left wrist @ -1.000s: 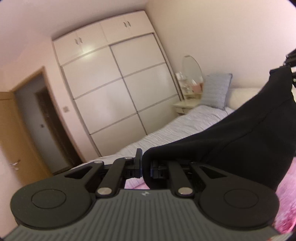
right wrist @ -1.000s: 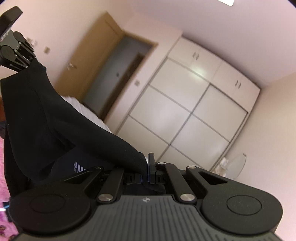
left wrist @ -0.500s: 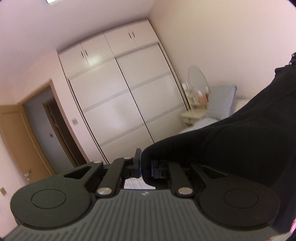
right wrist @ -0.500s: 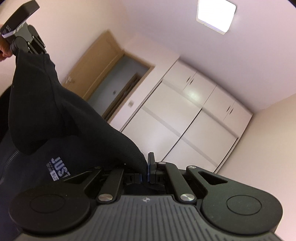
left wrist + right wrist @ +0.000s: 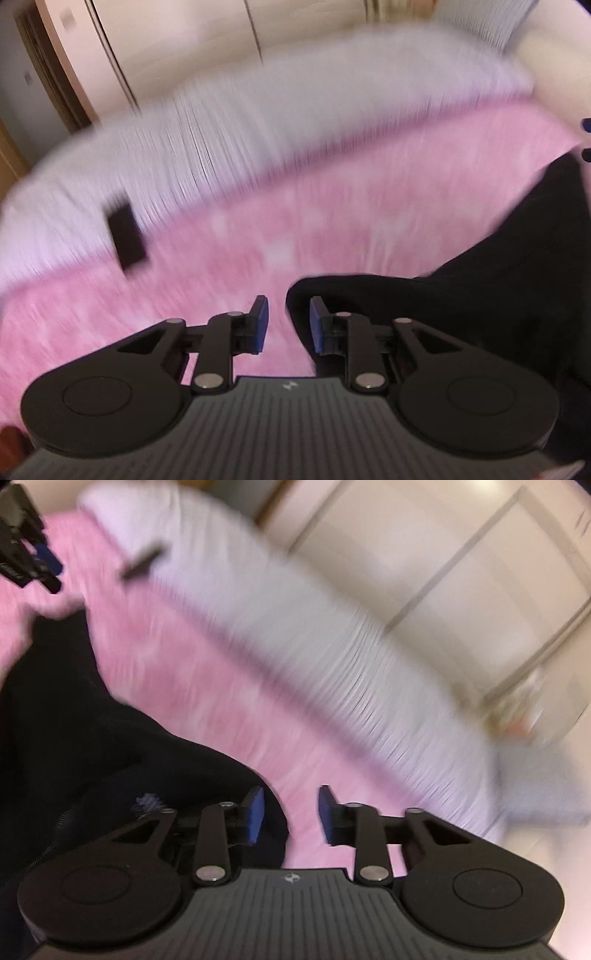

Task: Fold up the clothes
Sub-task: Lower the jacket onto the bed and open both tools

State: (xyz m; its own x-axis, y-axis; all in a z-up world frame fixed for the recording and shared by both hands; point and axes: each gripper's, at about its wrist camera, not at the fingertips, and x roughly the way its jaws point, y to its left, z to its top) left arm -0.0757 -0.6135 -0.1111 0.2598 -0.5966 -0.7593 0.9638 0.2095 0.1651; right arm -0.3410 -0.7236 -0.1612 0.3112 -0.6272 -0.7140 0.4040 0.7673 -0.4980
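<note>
Black cloth, the dark top (image 5: 498, 295), lies on the pink blanket (image 5: 295, 229) at the lower right. The left gripper (image 5: 286, 325) and right gripper (image 5: 290, 814) both gape wide, holding nothing.

No legible text, pale print on black garment (image 5: 147, 800) too blurred to read

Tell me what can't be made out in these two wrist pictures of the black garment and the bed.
- Black garment, left wrist view: cut off by the right edge.
- Garment print, right wrist view: blurred, partly behind the right gripper; unreadable.
- Dark object on the bed: motion blur hides what it is.
- Left gripper: open; fabric beside one finger, contact unclear.
</note>
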